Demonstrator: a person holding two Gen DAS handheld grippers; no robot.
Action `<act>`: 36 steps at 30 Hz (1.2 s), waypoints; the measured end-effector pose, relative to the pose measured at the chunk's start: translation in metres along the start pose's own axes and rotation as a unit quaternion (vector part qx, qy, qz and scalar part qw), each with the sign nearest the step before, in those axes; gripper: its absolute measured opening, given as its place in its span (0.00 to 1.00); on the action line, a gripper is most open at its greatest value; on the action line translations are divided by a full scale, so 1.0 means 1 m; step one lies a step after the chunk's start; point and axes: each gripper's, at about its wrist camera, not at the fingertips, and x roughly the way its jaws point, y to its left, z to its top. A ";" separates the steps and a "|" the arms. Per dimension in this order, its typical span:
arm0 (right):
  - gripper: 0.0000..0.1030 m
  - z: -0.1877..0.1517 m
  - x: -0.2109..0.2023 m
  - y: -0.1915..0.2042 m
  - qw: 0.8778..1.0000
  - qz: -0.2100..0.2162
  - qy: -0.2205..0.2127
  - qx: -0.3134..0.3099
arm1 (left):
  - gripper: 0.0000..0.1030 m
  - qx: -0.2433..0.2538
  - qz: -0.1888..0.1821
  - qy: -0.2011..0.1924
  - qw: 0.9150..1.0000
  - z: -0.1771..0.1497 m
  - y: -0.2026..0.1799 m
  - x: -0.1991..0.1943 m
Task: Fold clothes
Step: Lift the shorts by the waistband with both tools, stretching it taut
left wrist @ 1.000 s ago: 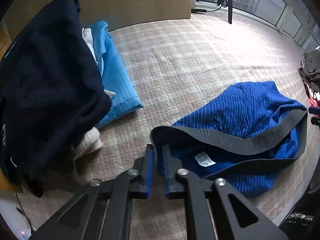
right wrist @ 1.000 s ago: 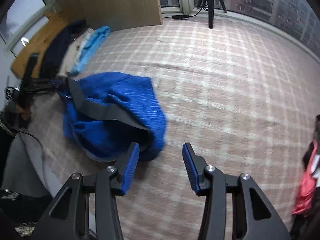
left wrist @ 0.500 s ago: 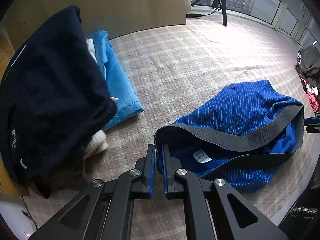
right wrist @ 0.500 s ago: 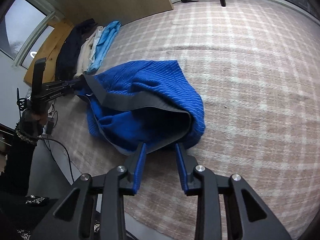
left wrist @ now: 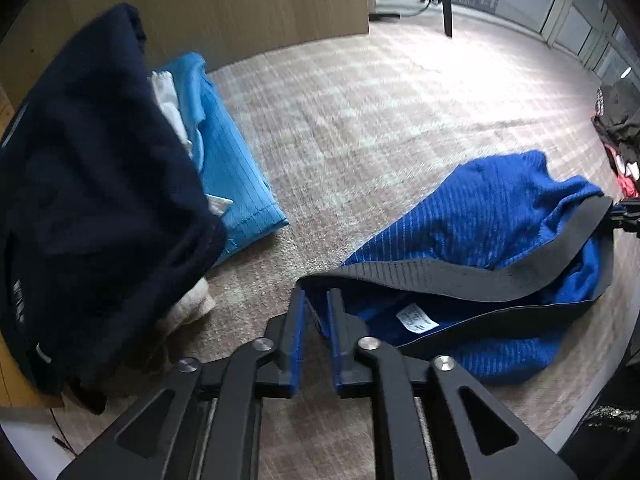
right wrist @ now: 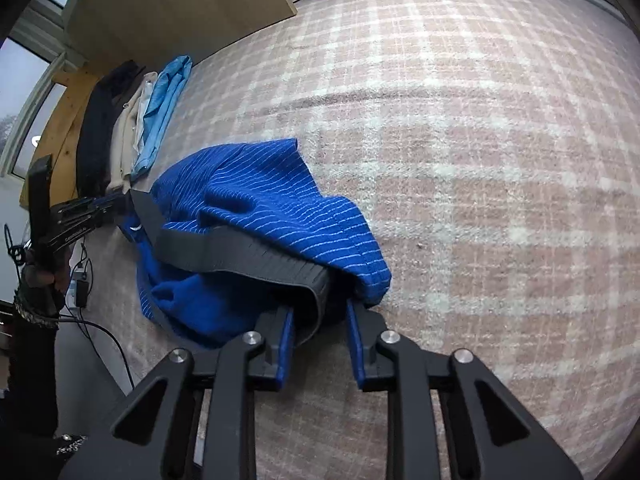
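left wrist view: my left gripper (left wrist: 316,320) points steeply down at the near end of the blue striped garment (left wrist: 492,216), which lies crumpled on the checked carpet (left wrist: 360,120). its jaws have just been opening — a narrow gap shows between the blue pads, and the corner of the grey waistband (left wrist: 460,280) sits at the fingertips; i cannot tell whether the pads press on it. a white care label (left wrist: 416,318) shows inside the garment, just beyond the right-hand finger. to the left, a stack of folded clothes: a dark navy piece (left wrist: 92,208) on top, cream and white layers under it, a light blue piece (left wrist: 232,176) at the bottom edge nearest the carpet. a wooden panel (left wrist: 240,4) stands behind the stack. a small heap of dark and red clothes (left wrist: 618,128) lies at the far right edge.

right wrist view: my right gripper (right wrist: 320,312) is at the opposite end of the same garment (right wrist: 256,208). its jaws have just been closing, and the folded waistband (right wrist: 240,252) end lies between the fingers — a gap shows beside the cloth, so no firm clamp visible. the waistband runs taut-looking across to the left gripper (right wrist: 120,206), seen far left with a hand (right wrist: 44,272) on its handle. black cables (right wrist: 100,332) trail on the floor below that hand.
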 end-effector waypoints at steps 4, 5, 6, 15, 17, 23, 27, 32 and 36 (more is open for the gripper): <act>0.05 0.000 -0.006 0.001 1.000 -0.004 -0.010 -0.008 | 0.26 0.005 0.010 0.001 1.000 -0.001 -0.001 -0.003; 0.05 -0.001 -0.009 0.001 1.000 -0.004 -0.014 -0.011 | 0.29 0.010 0.013 -0.004 1.000 -0.003 -0.001 -0.006; 0.04 -0.001 -0.012 0.002 1.000 -0.005 -0.018 -0.014 | 0.35 0.015 0.016 -0.008 1.000 -0.004 -0.002 -0.008; 0.04 0.001 -0.012 0.014 0.998 -0.031 -0.023 -0.045 | 0.03 0.008 -0.017 0.007 1.000 0.005 -0.004 0.014; 0.03 0.003 -0.017 0.015 0.998 -0.035 -0.030 -0.049 | 0.01 0.011 -0.014 0.004 1.000 0.007 -0.010 0.010; 0.02 0.017 -0.089 0.025 0.989 -0.070 -0.099 -0.086 | 0.01 0.026 -0.006 -0.074 0.997 0.019 -0.023 -0.072; 0.02 0.034 -0.159 0.033 0.978 -0.087 -0.154 -0.108 | 0.01 0.036 0.012 -0.132 0.990 0.036 -0.025 -0.146; 0.02 0.040 -0.234 0.035 0.969 -0.084 -0.200 -0.122 | 0.01 0.040 0.001 -0.186 0.982 0.042 -0.028 -0.215; 0.02 0.051 -0.216 0.021 0.968 -0.145 -0.139 -0.150 | 0.01 0.050 -0.017 -0.167 0.985 0.059 -0.030 -0.197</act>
